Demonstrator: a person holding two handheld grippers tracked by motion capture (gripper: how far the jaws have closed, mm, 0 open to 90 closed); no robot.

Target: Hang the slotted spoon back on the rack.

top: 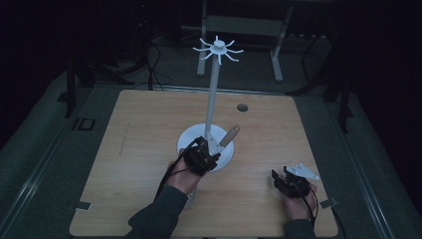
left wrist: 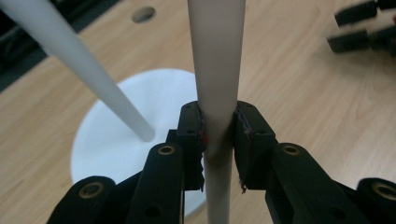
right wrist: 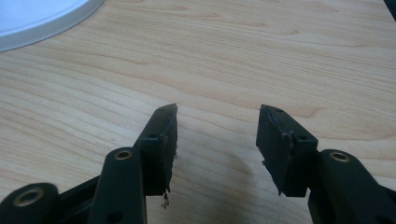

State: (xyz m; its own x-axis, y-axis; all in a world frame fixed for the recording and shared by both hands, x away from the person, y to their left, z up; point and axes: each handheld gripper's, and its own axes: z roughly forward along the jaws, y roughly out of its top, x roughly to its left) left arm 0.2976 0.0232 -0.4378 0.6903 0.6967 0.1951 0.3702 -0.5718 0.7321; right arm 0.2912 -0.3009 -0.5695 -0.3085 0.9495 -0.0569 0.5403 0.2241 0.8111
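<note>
left claw (left wrist: 218, 135): pinching wooden utensil handle (left wrist: 217, 70), at 6 o'clock of white stand base (top: 191, 137)
right claw (right wrist: 217, 140): spread over bare tabletop (right wrist: 233, 56)

The desk (right wrist: 261, 51) is pale, matt, grained wood; the stand (left wrist: 140, 126) looks like smooth white plastic; the handle (left wrist: 217, 65) is smooth and cream; the left tool (left wrist: 218, 140) has matt black plastic jaws with worn pads.

On the wooden counter (top: 149, 149) stands a white rack (top: 213, 94): a round base, a tall pole, and short hooks spread around its top. The left gripper (top: 203, 155) sits at the base's near edge, with a wooden handle (top: 230, 135) rising from it toward the far right. The right gripper (top: 293, 180) rests near the counter's near right corner, well apart.
</note>
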